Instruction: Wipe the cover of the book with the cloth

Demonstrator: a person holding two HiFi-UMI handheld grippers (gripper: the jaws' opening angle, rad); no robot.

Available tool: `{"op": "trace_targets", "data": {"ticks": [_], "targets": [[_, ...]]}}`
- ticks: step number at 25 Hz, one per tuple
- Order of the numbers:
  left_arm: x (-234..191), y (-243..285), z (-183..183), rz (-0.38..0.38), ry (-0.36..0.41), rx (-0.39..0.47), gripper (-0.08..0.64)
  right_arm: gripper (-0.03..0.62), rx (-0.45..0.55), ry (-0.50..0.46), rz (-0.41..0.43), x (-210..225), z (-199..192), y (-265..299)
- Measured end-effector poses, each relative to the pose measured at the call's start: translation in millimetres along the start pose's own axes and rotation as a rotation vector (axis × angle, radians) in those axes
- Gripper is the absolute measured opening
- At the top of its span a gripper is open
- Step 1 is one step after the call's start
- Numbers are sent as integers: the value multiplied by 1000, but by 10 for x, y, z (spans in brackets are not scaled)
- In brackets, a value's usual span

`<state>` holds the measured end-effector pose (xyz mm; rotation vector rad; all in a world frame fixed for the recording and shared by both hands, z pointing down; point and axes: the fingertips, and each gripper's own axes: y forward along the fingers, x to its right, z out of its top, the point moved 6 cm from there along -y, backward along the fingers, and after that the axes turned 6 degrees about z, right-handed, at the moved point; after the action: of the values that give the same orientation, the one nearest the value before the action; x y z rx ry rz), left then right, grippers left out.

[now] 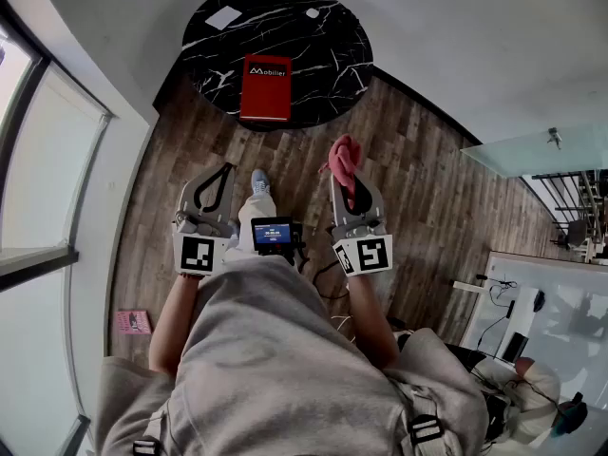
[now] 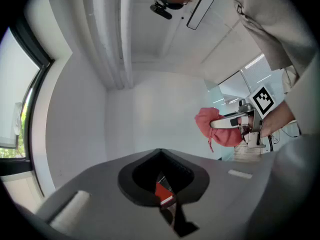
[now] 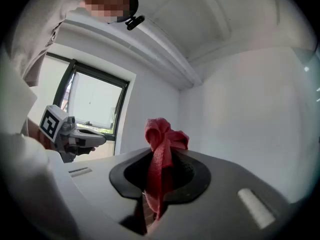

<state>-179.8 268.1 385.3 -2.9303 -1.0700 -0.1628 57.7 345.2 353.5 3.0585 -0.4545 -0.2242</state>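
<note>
While my right gripper [image 1: 344, 183] pinches the bunched cloth [image 1: 343, 153] and my left gripper [image 1: 225, 169] is closed empty, the book [image 1: 266, 87] lies at twelve o'clock, at the near edge of the bench [image 1: 323, 46]; an unsteadied wipe could shove it off.

- Left gripper [image 1: 224, 171]: held level, jaws closed together, nothing between them.
- Right gripper [image 1: 348, 180]: held level, jaws clamped on crumpled pinkish-red cloth [image 1: 343, 154].
- Forearms extended forward, side by side.
</note>
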Motion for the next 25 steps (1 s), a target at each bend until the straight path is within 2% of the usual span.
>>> {"op": "trace_targets", "data": {"ticks": [9, 15, 20, 25], "targets": [[94, 71, -79, -22, 1, -24, 3, 86, 23, 29, 32, 145, -20, -9], [48, 243, -91, -19, -20, -39, 2, 87, 5, 59, 2, 346, -100, 75], [-10, 500, -151, -17, 1, -59, 3, 87, -29, 73, -7, 640, -178, 282], [-121, 743, -277, -1, -5, -103, 3, 87, -88, 115, -52, 1037, -312, 596]]}}
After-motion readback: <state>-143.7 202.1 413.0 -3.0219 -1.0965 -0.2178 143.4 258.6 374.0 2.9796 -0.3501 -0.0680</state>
